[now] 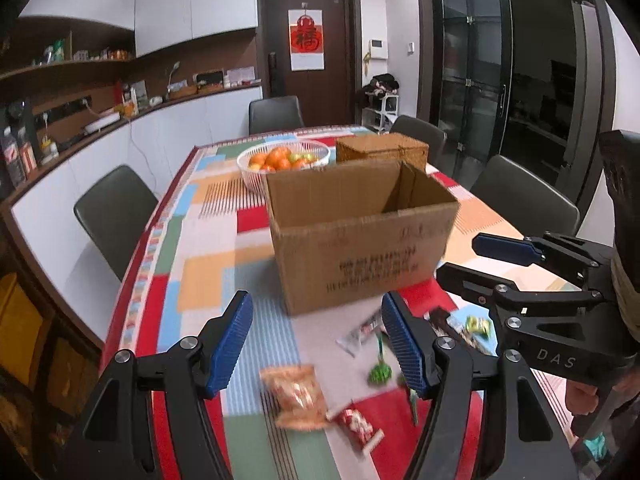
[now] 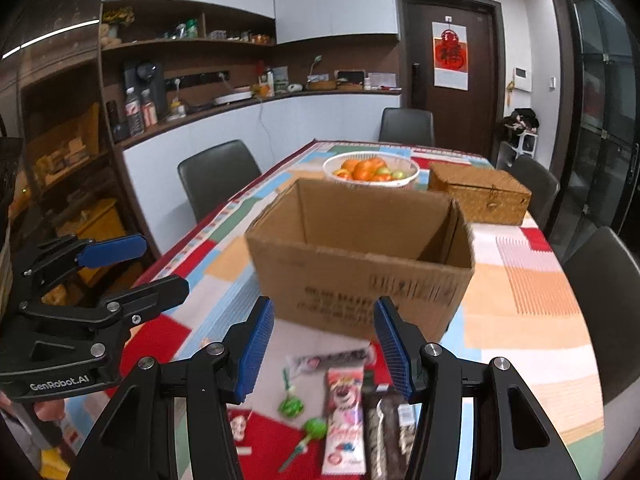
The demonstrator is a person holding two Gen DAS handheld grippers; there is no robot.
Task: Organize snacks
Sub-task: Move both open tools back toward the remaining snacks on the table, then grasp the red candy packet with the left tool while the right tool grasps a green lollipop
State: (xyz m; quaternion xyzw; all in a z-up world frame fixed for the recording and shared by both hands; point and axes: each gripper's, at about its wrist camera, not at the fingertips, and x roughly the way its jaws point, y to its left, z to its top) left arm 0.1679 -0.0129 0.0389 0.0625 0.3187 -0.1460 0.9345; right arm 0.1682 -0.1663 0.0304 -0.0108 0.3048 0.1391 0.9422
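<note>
Seeing one patchwork-clothed table (image 1: 208, 240), one open box (image 2: 360, 256), four chairs; my left gripper (image 1: 316, 344) and right gripper (image 2: 324, 344) both spread, empty.

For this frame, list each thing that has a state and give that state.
Cardboard box: open, upright; no contents visible.
Wicker box: lid shut.
Fruit basket: holds fruit.
Pink snack packet: flat on the tablecloth, not held.
Orange snack bag: lying on the tablecloth, not held.
Left gripper: open, holding nothing.
Right gripper: open, holding nothing.
</note>
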